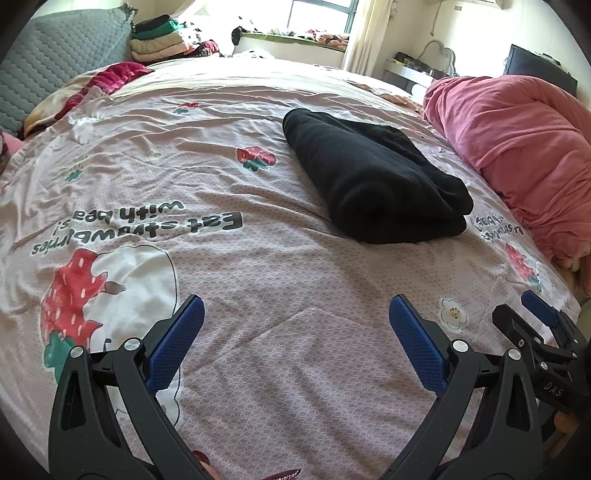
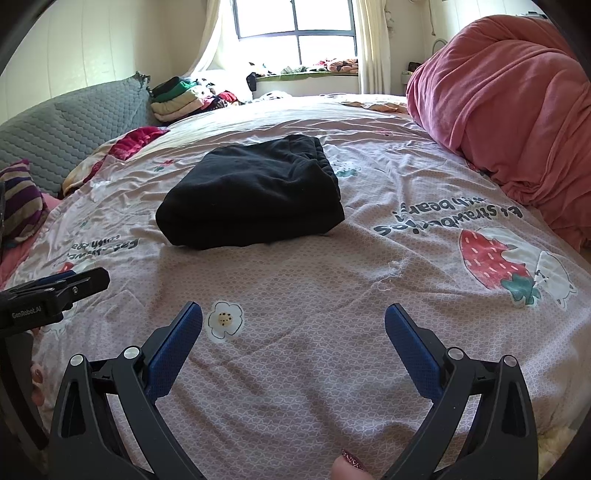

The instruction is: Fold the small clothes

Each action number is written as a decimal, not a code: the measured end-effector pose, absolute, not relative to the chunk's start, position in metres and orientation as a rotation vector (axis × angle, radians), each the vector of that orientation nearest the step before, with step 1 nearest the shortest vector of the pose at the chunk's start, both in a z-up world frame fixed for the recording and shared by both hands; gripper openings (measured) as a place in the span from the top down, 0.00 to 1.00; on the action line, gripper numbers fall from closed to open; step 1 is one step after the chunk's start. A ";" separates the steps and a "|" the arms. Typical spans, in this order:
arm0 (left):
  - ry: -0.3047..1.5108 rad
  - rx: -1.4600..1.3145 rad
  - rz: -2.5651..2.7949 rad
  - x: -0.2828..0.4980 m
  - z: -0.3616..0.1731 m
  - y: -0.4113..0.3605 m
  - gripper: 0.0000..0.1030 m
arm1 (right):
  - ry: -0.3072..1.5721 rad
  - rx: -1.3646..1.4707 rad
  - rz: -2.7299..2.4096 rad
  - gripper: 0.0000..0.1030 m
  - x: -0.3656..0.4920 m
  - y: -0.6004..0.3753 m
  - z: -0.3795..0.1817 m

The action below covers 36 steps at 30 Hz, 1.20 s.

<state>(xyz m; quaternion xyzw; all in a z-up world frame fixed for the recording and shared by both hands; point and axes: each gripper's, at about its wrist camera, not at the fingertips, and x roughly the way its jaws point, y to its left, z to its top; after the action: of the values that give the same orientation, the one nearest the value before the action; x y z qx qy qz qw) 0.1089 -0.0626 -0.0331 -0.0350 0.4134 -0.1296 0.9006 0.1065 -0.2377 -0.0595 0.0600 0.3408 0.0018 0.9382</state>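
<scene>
A black garment (image 1: pixel 373 177) (image 2: pixel 255 192) lies folded into a thick rectangle on the pink strawberry-print bedsheet (image 1: pixel 258 277) (image 2: pixel 314 295). My left gripper (image 1: pixel 295 310) hovers open over bare sheet, well short of the garment, nothing between its blue pads. My right gripper (image 2: pixel 293 314) is open too, above the sheet near a printed flower, the garment lying ahead and slightly left. Each gripper shows at the edge of the other's view: the right gripper (image 1: pixel 517 317) at the lower right, the left gripper (image 2: pixel 79 277) at the far left.
A bunched pink duvet (image 1: pixel 517 147) (image 2: pixel 509 122) fills the right side of the bed. A grey quilted headboard (image 1: pixel 55 62) (image 2: pixel 74 122), a stack of folded clothes (image 1: pixel 162 40) (image 2: pixel 181 99) and a red cloth (image 1: pixel 118 74) lie at the left. A window (image 2: pixel 295 22) is behind.
</scene>
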 end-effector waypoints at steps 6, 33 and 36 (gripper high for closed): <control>0.855 -0.070 -0.260 0.109 -0.032 -0.063 0.09 | 0.699 0.124 0.004 0.04 0.107 -0.238 -0.059; 0.868 -0.073 -0.246 0.109 -0.033 -0.060 0.09 | 0.713 0.136 0.005 0.04 0.108 -0.240 -0.063; 0.871 -0.067 -0.236 0.109 -0.033 -0.060 0.09 | 0.713 0.136 0.005 0.04 0.108 -0.240 -0.063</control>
<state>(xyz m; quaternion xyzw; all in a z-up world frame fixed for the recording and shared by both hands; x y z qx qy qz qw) 0.1094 -0.0604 -0.0333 -0.0325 0.4209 -0.1138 0.8994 0.1084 -0.2396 -0.0630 0.0664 0.3485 0.0024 0.9349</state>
